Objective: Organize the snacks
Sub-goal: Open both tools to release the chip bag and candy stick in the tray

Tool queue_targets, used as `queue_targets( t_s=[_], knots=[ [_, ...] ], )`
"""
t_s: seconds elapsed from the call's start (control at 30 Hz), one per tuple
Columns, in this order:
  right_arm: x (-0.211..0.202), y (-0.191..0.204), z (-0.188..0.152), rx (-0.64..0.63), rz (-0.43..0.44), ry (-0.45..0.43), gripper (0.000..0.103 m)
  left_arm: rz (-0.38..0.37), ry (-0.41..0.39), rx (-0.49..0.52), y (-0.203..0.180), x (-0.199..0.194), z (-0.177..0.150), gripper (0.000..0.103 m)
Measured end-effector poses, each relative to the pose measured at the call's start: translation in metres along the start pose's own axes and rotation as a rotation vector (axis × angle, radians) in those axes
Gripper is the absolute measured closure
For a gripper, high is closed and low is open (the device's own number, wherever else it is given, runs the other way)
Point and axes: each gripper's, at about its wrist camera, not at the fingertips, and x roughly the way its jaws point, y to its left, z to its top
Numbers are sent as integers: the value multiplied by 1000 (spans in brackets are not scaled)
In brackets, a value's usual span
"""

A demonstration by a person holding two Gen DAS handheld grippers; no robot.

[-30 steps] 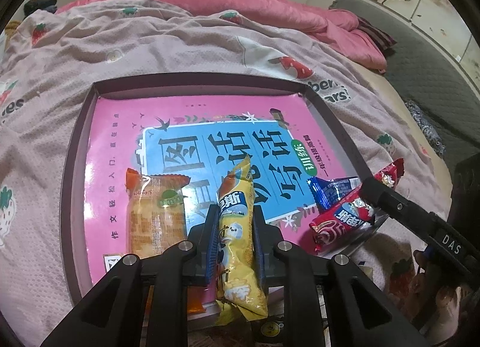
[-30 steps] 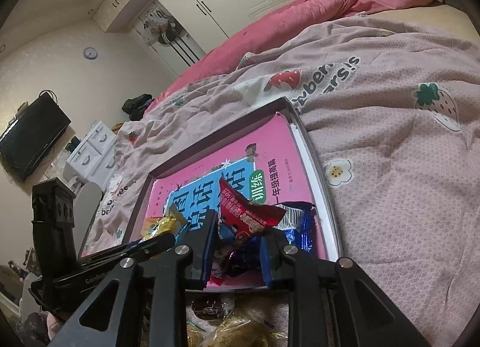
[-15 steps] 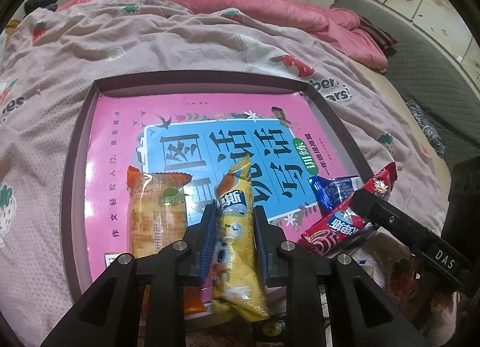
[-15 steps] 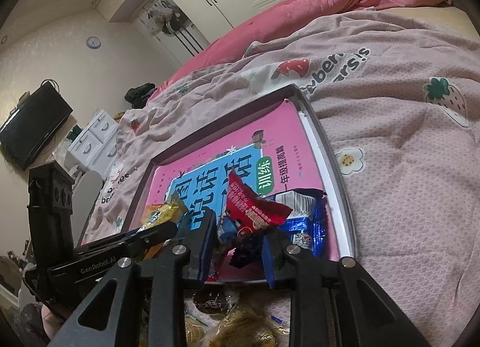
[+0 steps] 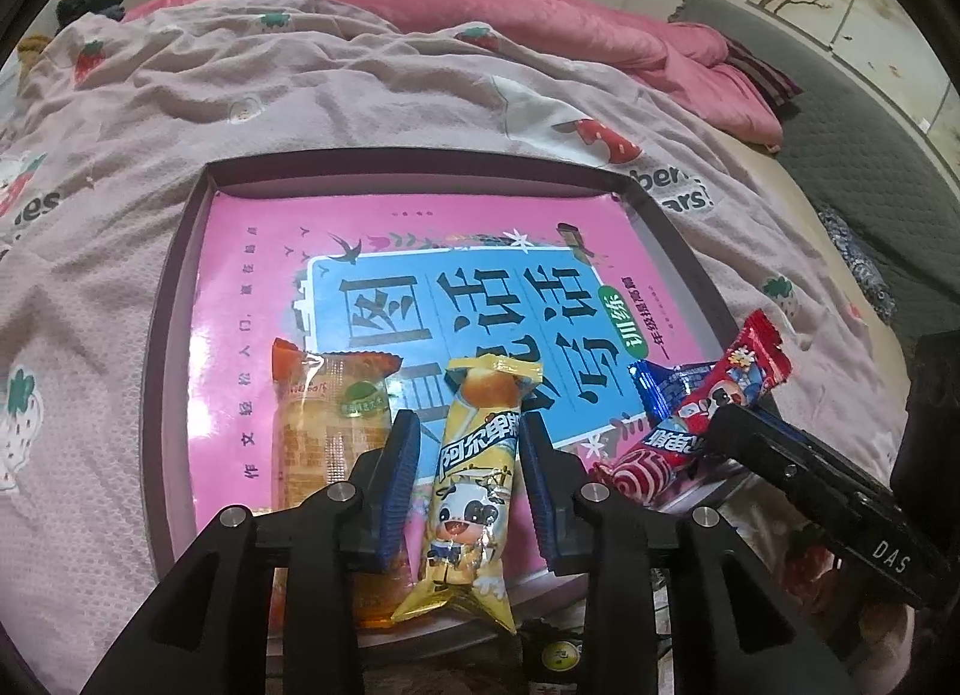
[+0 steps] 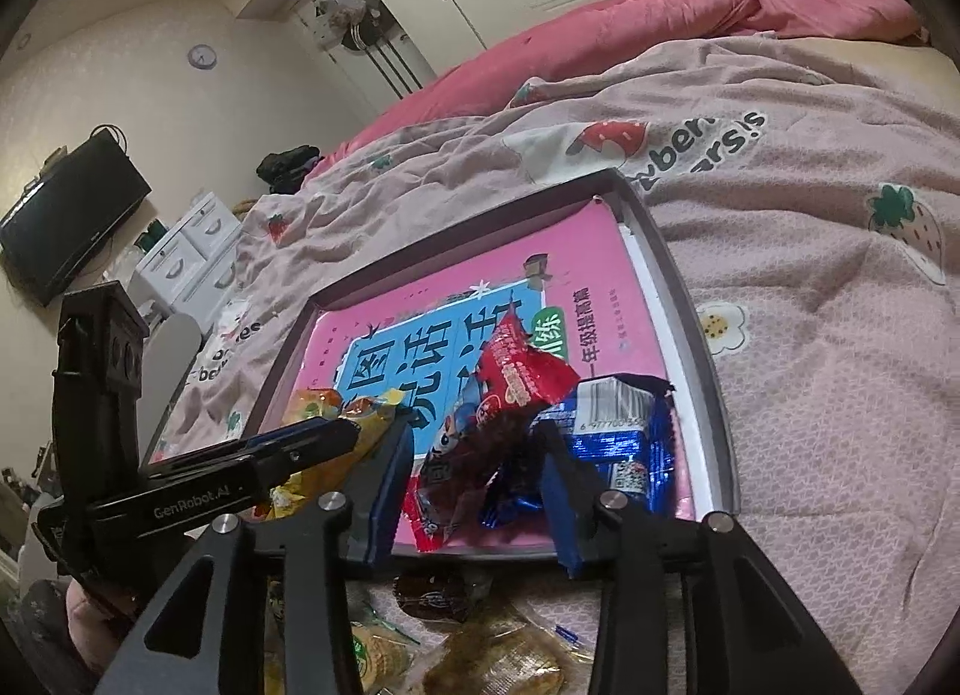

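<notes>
On the tray (image 5: 174,299), both grippers (jaws opening) stand clear of yellow snack (image 5: 471,479) and red snack (image 6: 480,443).

"DAS" is printed on the right gripper (image 5: 864,521), "GenRobot.AI" on the left gripper (image 6: 198,500), and "阿尔卑斯" on the yellow snack packet (image 5: 474,485).

Tray: far half free, near edge crowded

Snack packets (image 5: 474,485) line the tray's (image 5: 180,275) near edge; bare book cover (image 5: 360,239) lies open beyond them.
</notes>
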Motion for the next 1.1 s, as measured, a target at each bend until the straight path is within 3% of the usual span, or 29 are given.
queue_targets(
  t_s=[0.43, 0.8, 1.1],
  knots=[
    [-7, -5, 3, 16, -7, -20, 58, 44, -23, -22, 18, -4, 6, 63],
    [-9, 4, 4, -21, -17, -25, 54, 27, -34, -44, 21, -15, 9, 47],
    [-13, 11, 5, -64, -30, -36, 53, 25, -53, -41, 18, -34, 10, 39]
  ],
)
